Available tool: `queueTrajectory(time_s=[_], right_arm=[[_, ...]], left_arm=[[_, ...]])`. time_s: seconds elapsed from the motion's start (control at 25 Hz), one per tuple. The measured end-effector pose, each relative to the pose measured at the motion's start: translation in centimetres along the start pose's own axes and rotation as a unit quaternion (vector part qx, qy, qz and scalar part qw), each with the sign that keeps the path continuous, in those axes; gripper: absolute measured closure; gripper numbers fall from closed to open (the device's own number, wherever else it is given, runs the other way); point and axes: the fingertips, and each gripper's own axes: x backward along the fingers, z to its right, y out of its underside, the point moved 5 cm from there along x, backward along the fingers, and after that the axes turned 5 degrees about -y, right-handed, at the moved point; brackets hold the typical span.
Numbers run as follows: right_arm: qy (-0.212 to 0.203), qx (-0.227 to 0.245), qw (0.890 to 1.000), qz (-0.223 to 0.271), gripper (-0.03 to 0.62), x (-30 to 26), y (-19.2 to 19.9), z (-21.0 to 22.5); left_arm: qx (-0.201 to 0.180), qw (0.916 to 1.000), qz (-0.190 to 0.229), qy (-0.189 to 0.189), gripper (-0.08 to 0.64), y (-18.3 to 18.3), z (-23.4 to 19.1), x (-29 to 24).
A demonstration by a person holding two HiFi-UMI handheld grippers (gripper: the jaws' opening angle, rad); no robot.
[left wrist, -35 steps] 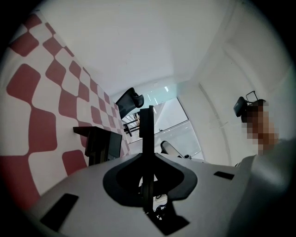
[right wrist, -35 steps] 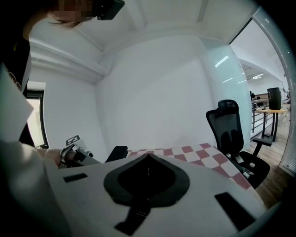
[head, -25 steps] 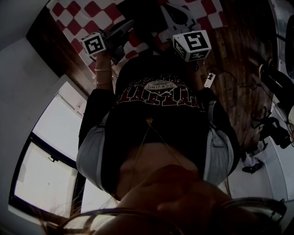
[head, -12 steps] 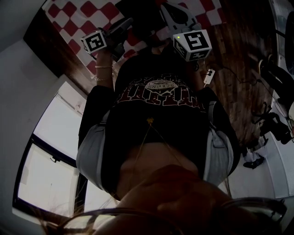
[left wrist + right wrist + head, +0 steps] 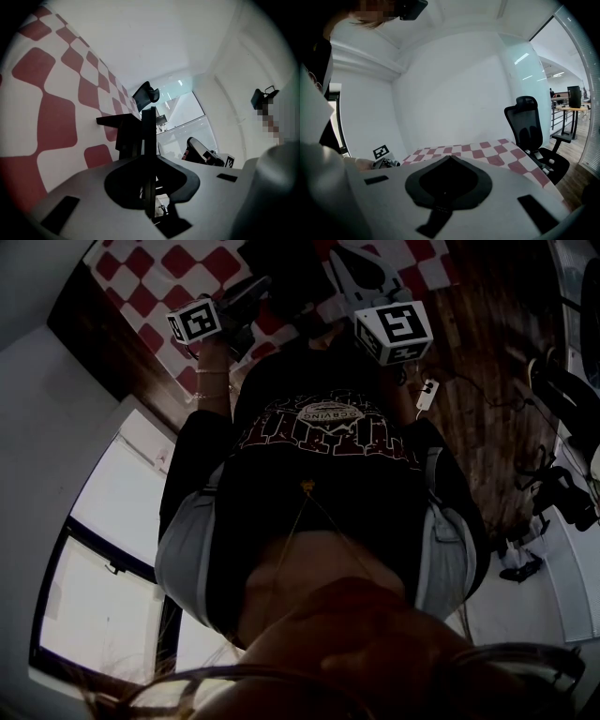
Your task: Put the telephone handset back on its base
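Note:
No telephone, handset or base shows in any view. In the head view I look down my own dark shirt at both grippers, held over a red-and-white checked tablecloth [image 5: 141,273]. My left gripper [image 5: 246,292] with its marker cube sits upper left. In the left gripper view its jaws [image 5: 149,110] stand together as one thin dark blade, nothing between them. My right gripper [image 5: 361,261] is upper middle. In the right gripper view its jaws [image 5: 449,157] meet in a point, empty, above the cloth [image 5: 487,150].
A black office chair [image 5: 532,126] stands beside the table's right end, also seen as chair [image 5: 146,93]. Dark wooden floor [image 5: 487,381] lies to the right with more chairs [image 5: 562,399]. White walls and a glass partition [image 5: 187,110] surround the table.
The left gripper has drifted slightly up and to the left in the head view. The right gripper has stayed where it was.

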Motion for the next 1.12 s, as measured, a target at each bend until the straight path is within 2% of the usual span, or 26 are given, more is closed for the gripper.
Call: queueTrajectory(time_s=[0.28, 1.12], right_arm=[[0.005, 0.001, 1.000, 0.000, 0.572, 0.3, -0.3, 0.2], [0.018, 0.001, 1.000, 0.005, 0.572, 0.8, -0.7, 0.6]], left_arm=[[-0.006, 0.9998, -0.008, -0.016, 0.485, 0.3, -0.8, -0.4], [-0.036, 0.9989, -0.018, -0.025, 0.485, 0.6, -2.2, -1.4]])
